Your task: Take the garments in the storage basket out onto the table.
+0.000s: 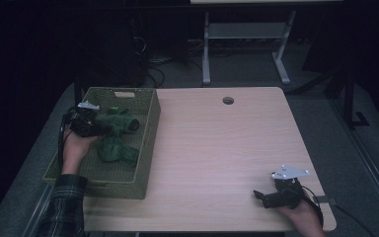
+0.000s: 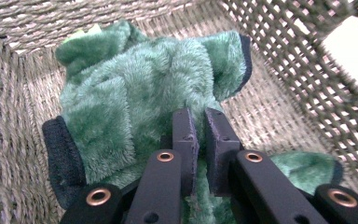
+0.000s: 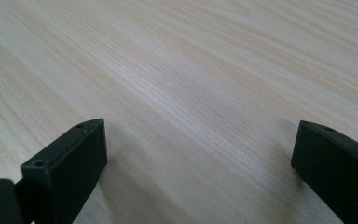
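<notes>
The left gripper point(image 2: 198, 140) reaches into the basket point(image 1: 150, 123), jaws pinched narrow on a fold of the green plush cloth point(image 2: 140, 93) lying inside it, likely to lift it out; the right gripper point(image 1: 266, 196), jaws wide and empty, waits on the table point(image 1: 217, 143) well right of the basket.

Left hand point(image 1: 75, 148) reaches forward at the far left, its sleeve point(image 1: 64, 205) in plaid, and the left gripper point(image 1: 102, 129) has its jaws nearly closed, pinching green plush. Near right, the right hand point(image 1: 303, 216) rests low, right gripper point(image 1: 257, 194) pointing left with jaws spread wide.
</notes>
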{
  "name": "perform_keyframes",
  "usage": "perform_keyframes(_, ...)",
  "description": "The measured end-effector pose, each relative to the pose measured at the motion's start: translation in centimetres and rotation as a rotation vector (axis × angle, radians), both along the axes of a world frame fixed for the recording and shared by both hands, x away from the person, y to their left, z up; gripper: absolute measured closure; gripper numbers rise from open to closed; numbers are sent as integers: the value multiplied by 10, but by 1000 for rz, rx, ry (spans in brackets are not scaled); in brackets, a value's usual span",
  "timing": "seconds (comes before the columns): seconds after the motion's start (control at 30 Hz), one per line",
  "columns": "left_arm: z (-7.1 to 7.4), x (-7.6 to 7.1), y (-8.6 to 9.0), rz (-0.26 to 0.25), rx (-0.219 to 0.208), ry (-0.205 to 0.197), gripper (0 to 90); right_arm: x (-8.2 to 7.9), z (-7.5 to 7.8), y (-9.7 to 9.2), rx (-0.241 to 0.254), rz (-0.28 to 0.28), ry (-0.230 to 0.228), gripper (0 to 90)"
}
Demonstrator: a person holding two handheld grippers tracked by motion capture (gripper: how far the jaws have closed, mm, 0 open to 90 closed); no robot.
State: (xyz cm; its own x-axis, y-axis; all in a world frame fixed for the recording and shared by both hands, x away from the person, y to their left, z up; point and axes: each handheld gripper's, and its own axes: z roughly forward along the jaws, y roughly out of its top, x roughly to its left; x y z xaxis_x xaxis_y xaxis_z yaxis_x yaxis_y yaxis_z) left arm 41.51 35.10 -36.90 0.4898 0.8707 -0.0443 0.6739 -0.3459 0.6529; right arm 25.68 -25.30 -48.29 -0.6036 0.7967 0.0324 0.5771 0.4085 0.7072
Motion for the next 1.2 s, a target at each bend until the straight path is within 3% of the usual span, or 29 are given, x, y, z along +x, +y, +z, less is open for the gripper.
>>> perform_keyframes(0.1, 6, -5, 5, 6, -40, -13, 835, 0, 0, 0, 0, 0, 0, 29)
perform_keyframes(0.3, 17, -9, 7, 5, -68, -42, 836, 0, 0, 0, -1, 0, -1, 29)
perform_keyframes(0.7, 54, -22, 6, -11, -125, -134, 840, 0, 0, 0, -1, 0, -1, 29)
perform_keyframes(0.83, 71, -28, -1, -33, -136, -177, 841, 0, 0, 0, -1, 0, 0, 29)
perform_keyframes(0.93, 78, -30, -5, -48, -141, -188, 841, 0, 0, 0, -1, -1, 0, 29)
perform_keyframes(1.2, 108, -39, -30, -109, -157, -246, 841, 0, 0, 0, -1, -1, -1, 29)
